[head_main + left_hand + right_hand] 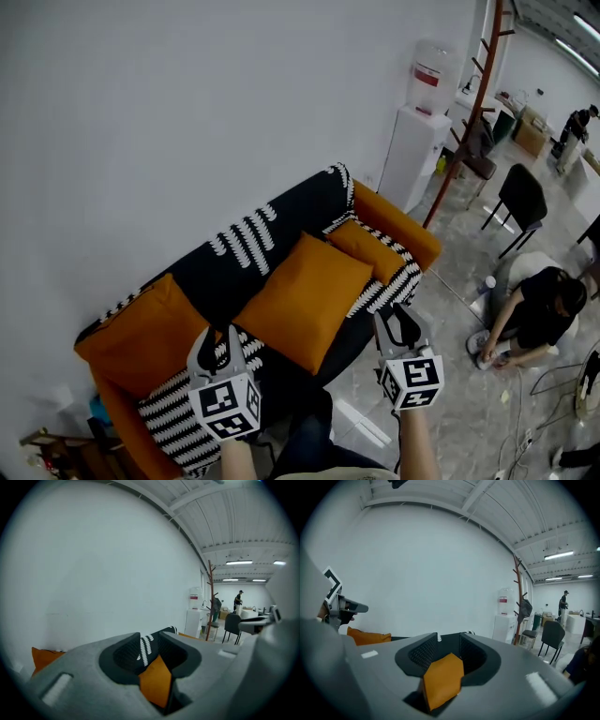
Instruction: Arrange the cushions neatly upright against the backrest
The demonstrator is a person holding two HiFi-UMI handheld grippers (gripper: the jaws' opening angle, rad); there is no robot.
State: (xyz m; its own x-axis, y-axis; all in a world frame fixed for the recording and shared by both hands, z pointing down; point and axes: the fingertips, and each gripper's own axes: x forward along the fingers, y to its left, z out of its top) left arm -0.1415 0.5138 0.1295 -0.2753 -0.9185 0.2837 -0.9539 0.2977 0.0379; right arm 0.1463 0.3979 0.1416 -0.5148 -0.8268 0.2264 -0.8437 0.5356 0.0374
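Square orange fabric cushion (pixel 305 300) leans on the black striped woven backrest (pixel 246 242); left gripper (pixel 208 345) at its 8 o'clock, right gripper (pixel 403 325) at 4, both level, jaws spread, empty.

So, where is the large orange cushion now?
In the head view, the large orange cushion leans on the backrest mid-sofa, between the small orange cushion at right and the left-end orange cushion.

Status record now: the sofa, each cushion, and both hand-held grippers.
sofa: black backrest with white stripes
large orange cushion: centre, sitting askew
small orange cushion: right end, by the armrest
left orange cushion: left end
striped cushion: left front, below it
left hand-held gripper: open, empty
right hand-held gripper: open, empty
bystander: person on the floor, right
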